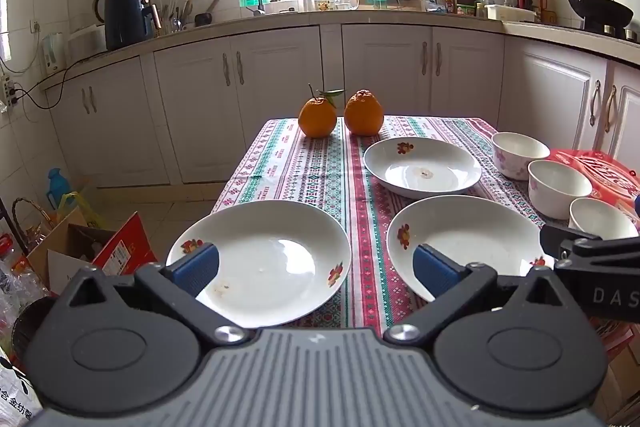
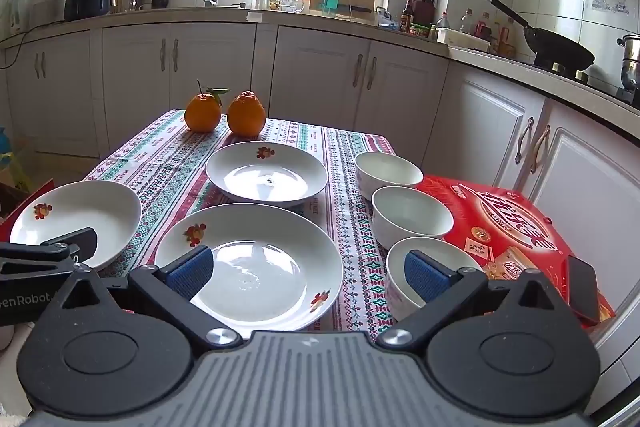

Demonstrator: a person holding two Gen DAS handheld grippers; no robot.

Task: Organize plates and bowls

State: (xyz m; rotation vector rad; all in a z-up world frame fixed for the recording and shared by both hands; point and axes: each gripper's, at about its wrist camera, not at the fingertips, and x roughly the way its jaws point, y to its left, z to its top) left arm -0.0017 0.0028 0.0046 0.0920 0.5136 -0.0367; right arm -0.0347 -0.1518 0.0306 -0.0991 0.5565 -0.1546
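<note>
Left wrist view: left gripper (image 1: pixel 316 269) and right gripper (image 2: pixel 308 273) gape wide, empty, above the patterned tablecloth (image 1: pixel 352 171). Three white flowered ceramic plates (image 1: pixel 262 261) and three white ceramic bowls (image 1: pixel 559 187) sit upright, bowls lined along the right edge.

Clothed table (image 2: pixel 168 163); plates (image 2: pixel 266 173), bowls (image 2: pixel 412 215), oranges (image 2: pixel 246 113)

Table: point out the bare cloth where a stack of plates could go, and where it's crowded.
Free: the far-left cloth, bordered by the oranges and the near-left plate. A narrow strip runs between the two near plates. Crowded: the right side, where the far plate, the near-right plate and three bowls sit close.
</note>
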